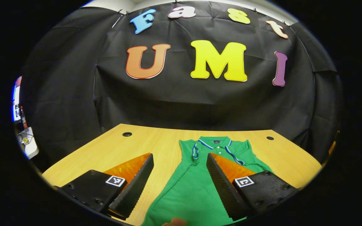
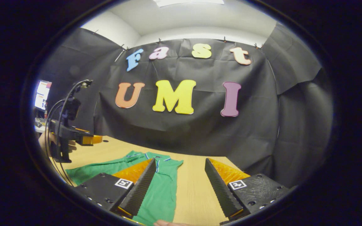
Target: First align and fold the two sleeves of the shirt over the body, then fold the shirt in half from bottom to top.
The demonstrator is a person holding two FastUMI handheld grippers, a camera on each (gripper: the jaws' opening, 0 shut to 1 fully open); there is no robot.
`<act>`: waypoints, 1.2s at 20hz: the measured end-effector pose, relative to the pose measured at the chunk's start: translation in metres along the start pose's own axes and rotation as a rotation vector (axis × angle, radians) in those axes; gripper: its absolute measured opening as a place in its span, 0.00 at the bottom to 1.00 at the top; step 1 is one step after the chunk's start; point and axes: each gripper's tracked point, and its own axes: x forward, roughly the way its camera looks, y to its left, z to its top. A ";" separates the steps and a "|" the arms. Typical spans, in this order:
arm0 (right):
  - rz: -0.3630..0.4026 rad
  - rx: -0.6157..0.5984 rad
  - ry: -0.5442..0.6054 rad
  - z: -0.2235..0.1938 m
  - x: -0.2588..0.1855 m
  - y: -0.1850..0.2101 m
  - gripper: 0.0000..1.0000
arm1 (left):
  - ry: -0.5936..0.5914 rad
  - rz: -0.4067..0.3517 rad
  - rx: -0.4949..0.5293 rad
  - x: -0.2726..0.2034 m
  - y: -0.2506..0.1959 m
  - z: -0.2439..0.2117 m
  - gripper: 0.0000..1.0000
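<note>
Both claws released above the shirt [image 1: 193,188].
The shirt lies flat mid-bench [image 1: 156,144], collar toward the far edge; left claw [image 1: 179,171] and right claw [image 2: 179,174] hover with fingers spread, holding nothing.

Your shirt [image 1: 190,188] is a green polo with a blue-and-white striped collar [image 1: 215,142] and matching striped trim on the sleeve cuffs. It lies flat and face up on the wooden counter [image 1: 156,146], collar pointing toward the booth wall and hem toward you. In the left gripper view both sleeves look folded in over the chest, their striped cuffs lying just below the collar. The lower body lies unfolded.
</note>
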 end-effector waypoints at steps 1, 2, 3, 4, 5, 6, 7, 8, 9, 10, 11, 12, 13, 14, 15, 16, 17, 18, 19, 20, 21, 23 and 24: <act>0.013 0.032 0.038 -0.015 -0.003 0.003 0.95 | 0.016 -0.015 -0.009 -0.015 0.000 -0.021 1.00; 0.014 0.035 0.052 -0.023 -0.005 0.001 0.95 | 0.031 -0.025 -0.012 -0.024 0.002 -0.035 1.00; 0.005 0.024 0.061 -0.029 -0.008 -0.002 0.95 | 0.046 -0.027 -0.003 -0.032 0.006 -0.048 1.00; 0.005 0.011 0.066 -0.038 -0.011 -0.001 0.95 | 0.059 -0.027 0.013 -0.039 0.010 -0.061 1.00; 0.011 0.007 0.071 -0.046 -0.015 0.002 0.95 | 0.073 -0.023 0.026 -0.045 0.014 -0.074 1.00; 0.018 0.006 0.081 -0.056 -0.019 0.005 0.96 | 0.088 -0.026 0.037 -0.051 0.017 -0.086 1.00; 0.016 0.005 0.094 -0.066 -0.023 0.007 0.95 | 0.102 -0.029 0.041 -0.056 0.022 -0.096 1.00; 0.005 -0.004 0.106 -0.077 -0.027 0.007 0.96 | 0.113 -0.026 0.042 -0.062 0.025 -0.107 1.00; -0.008 -0.014 0.114 -0.087 -0.031 0.007 0.95 | 0.115 -0.030 0.041 -0.067 0.026 -0.115 1.00; -0.022 -0.018 0.125 -0.096 -0.036 0.008 0.95 | 0.111 -0.037 0.036 -0.073 0.026 -0.121 1.00; -0.028 -0.014 0.142 -0.106 -0.040 0.010 0.96 | 0.115 -0.041 0.030 -0.077 0.028 -0.129 1.00; -0.025 -0.004 0.165 -0.117 -0.044 0.014 0.94 | 0.125 -0.045 0.019 -0.080 0.029 -0.137 1.00; -0.021 0.005 0.188 -0.126 -0.048 0.018 0.95 | 0.146 -0.052 0.001 -0.084 0.030 -0.148 1.00; -0.013 0.010 0.207 -0.133 -0.051 0.021 0.95 | 0.165 -0.061 -0.017 -0.087 0.030 -0.157 1.00; -0.001 0.009 0.217 -0.137 -0.054 0.024 0.95 | 0.176 -0.066 -0.032 -0.091 0.031 -0.162 1.00; 0.008 -0.004 0.219 -0.141 -0.055 0.027 0.96 | 0.170 -0.065 -0.046 -0.093 0.032 -0.164 1.00; 0.012 -0.023 0.213 -0.144 -0.057 0.029 0.95 | 0.164 -0.066 -0.053 -0.095 0.033 -0.165 1.00; 0.015 -0.028 0.209 -0.147 -0.059 0.030 0.95 | 0.150 -0.066 -0.049 -0.095 0.032 -0.163 1.00; 0.021 -0.030 0.211 -0.152 -0.062 0.032 0.96 | 0.144 -0.063 -0.038 -0.096 0.033 -0.164 1.00; 0.019 -0.033 0.221 -0.158 -0.062 0.033 0.96 | 0.148 -0.062 -0.028 -0.095 0.032 -0.166 1.00; 0.019 -0.029 0.240 -0.166 -0.062 0.033 0.95 | 0.149 -0.056 -0.015 -0.095 0.032 -0.169 1.00; 0.016 -0.006 0.295 -0.182 -0.062 0.032 0.95 | 0.134 -0.046 0.004 -0.095 0.032 -0.167 1.00; 0.018 0.005 0.320 -0.188 -0.061 0.033 0.95 | 0.133 -0.042 0.012 -0.095 0.032 -0.168 1.00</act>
